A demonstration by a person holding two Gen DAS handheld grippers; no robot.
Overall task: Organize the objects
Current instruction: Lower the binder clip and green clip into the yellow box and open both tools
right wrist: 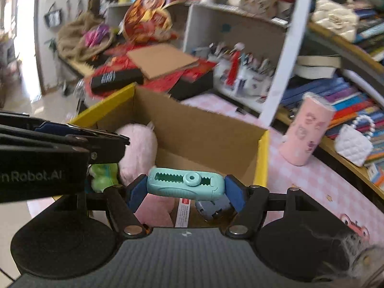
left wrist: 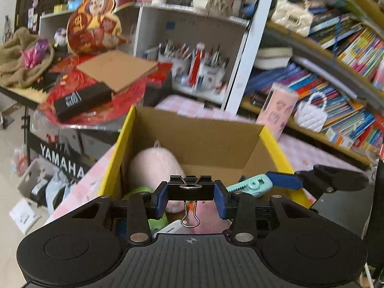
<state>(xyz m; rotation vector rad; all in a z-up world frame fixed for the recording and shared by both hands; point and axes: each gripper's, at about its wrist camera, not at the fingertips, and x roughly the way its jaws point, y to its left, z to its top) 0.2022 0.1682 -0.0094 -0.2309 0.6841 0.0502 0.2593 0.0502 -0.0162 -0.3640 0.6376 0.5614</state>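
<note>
Left wrist view has the left gripper (left wrist: 190, 198) clamped on a black binder clip (left wrist: 190, 188), blue pads pressing both sides of it, one silver wire handle dangling down. It hangs right over the open cardboard box (left wrist: 199, 141), the one with yellow flaps sitting on the pink checked cloth (left wrist: 312, 154). Down in the box there's a pink plush toy (left wrist: 153, 165) and something green (left wrist: 141, 190) next to it. The right gripper (left wrist: 283, 180) pokes in from the right side, gripping a teal correction tape dispenser (left wrist: 252, 184).

Right wrist view shows that dispenser (right wrist: 186, 184) squeezed lengthwise between the right gripper's (right wrist: 186, 189) blue pads, also above the box (right wrist: 204, 129), near its right wall. Below it are the plush (right wrist: 141, 148), a green toy (right wrist: 103, 176) and a small grey-blue thing (right wrist: 211, 207) I can't identify. A pink tumbler (right wrist: 306, 132) stands on the cloth (right wrist: 312, 192) right of the box, well apart from it.
</note>
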